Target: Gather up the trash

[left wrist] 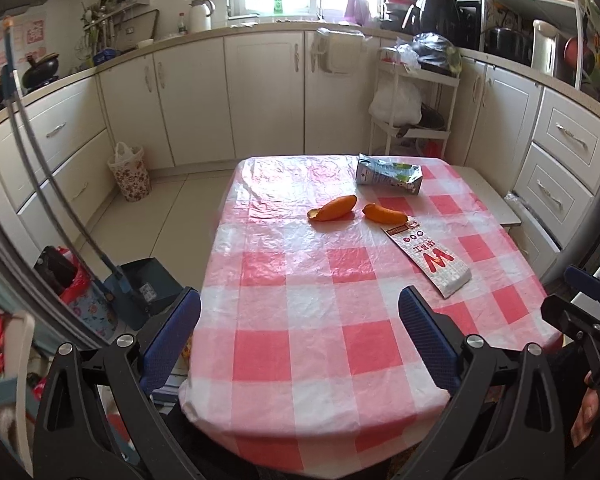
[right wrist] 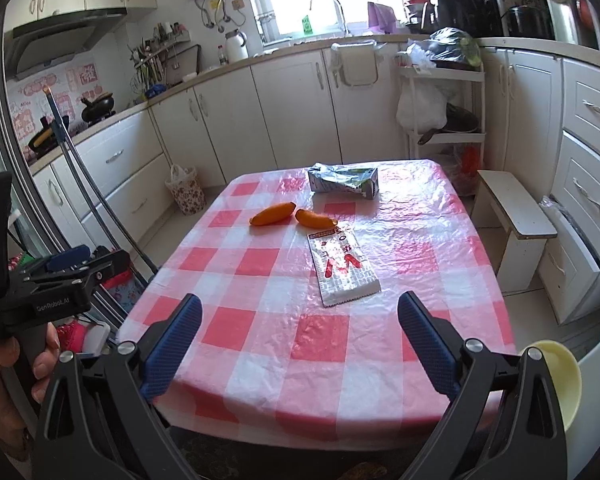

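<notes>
While both claws gape wide and empty, peels (left wrist: 333, 208), carton (left wrist: 389, 173), wrapper (left wrist: 430, 260) lie on table (left wrist: 300, 320).

The right hand-held gripper (right wrist: 300, 340), jaws wide apart, hangs over the near edge of the pink-and-white checked plastic-covered worktop (right wrist: 260, 344). On it lie a flat white-and-red printed wrapper (right wrist: 342, 268), two orange peel pieces (right wrist: 292, 215) just beyond it, and a crumpled grey-green carton (right wrist: 344, 181) farther back.

Table: pink checked cloth (left wrist: 300, 320)
Stool (right wrist: 516, 212): white, just right of the table
Kettle (right wrist: 236, 44): white, on the counter
Rack (left wrist: 416, 92): white, holds bags
</notes>
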A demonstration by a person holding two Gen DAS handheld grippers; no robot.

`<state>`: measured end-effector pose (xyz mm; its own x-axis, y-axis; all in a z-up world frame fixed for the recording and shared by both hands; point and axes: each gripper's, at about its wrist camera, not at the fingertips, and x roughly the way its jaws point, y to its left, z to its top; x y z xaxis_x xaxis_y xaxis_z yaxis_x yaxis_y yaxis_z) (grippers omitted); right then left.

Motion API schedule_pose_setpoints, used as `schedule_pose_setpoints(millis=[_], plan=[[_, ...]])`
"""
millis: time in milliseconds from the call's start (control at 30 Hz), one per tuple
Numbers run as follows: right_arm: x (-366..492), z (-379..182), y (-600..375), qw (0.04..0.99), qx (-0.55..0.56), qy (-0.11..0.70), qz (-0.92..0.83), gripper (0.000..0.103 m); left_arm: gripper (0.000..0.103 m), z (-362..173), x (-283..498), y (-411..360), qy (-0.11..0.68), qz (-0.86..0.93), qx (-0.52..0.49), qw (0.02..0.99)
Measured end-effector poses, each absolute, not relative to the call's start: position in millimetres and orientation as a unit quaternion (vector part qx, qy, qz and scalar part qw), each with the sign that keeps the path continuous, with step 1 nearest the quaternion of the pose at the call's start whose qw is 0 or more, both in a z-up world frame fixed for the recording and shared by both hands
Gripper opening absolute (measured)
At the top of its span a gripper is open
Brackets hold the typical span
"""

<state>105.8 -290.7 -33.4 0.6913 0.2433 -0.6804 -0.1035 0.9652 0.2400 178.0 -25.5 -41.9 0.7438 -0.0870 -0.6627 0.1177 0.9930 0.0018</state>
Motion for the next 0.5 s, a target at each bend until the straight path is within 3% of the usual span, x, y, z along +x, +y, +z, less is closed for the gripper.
schedule_pose_setpoints(millis=[267,500], plan=[[179,-78,-288,0.887,0.046,0.448,0.099,0.094,0.096,-69,277,-49,0.375,-0.100,0.045,0.921],[221,-119,-281,0.866,0.016,0.490,0.100,0.094,0.096,-110,360,-96,0.387,-0.108,0.144,0.904]])
